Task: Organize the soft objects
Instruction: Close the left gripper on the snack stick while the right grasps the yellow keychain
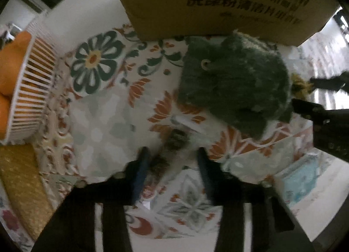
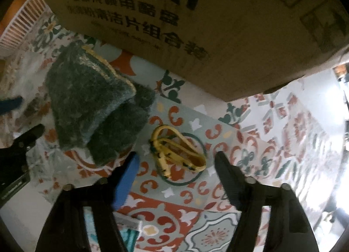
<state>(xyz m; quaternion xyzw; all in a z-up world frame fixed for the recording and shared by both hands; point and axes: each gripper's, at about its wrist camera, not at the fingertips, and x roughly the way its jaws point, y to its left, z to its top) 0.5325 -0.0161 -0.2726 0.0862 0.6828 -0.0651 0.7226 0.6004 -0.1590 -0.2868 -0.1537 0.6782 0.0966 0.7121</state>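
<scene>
While both grippers point straight down over the patterned cloth (image 2: 272, 142), most of the tidying looks to be ahead. The left gripper (image 1: 172, 162) has its jaws drawn close around a small dark fuzzy scrap (image 1: 176, 138); the picture is blurred there, so I cannot tell whether the pads are pressing it or only flanking it. The right gripper (image 2: 176, 160) stands with its jaws part open, either side of a tangle of yellow hair ties (image 2: 176, 151) lying on the cloth, and the pads are not touching them.

A big dark green furry toy (image 1: 235, 81) lies loose on the cloth at about one o'clock from the left gripper and about ten o'clock from the right one. The cardboard box (image 2: 207, 22) sits at twelve o'clock in both views, close behind the toy. At nine o'clock in the left view a white slatted basket (image 1: 32, 90) holds something orange and soft (image 1: 13, 64), so I judge that at least one item is put away.

What is left, as far as I can see: the green toy, the hair ties and the dark scrap all lie outside any container
</scene>
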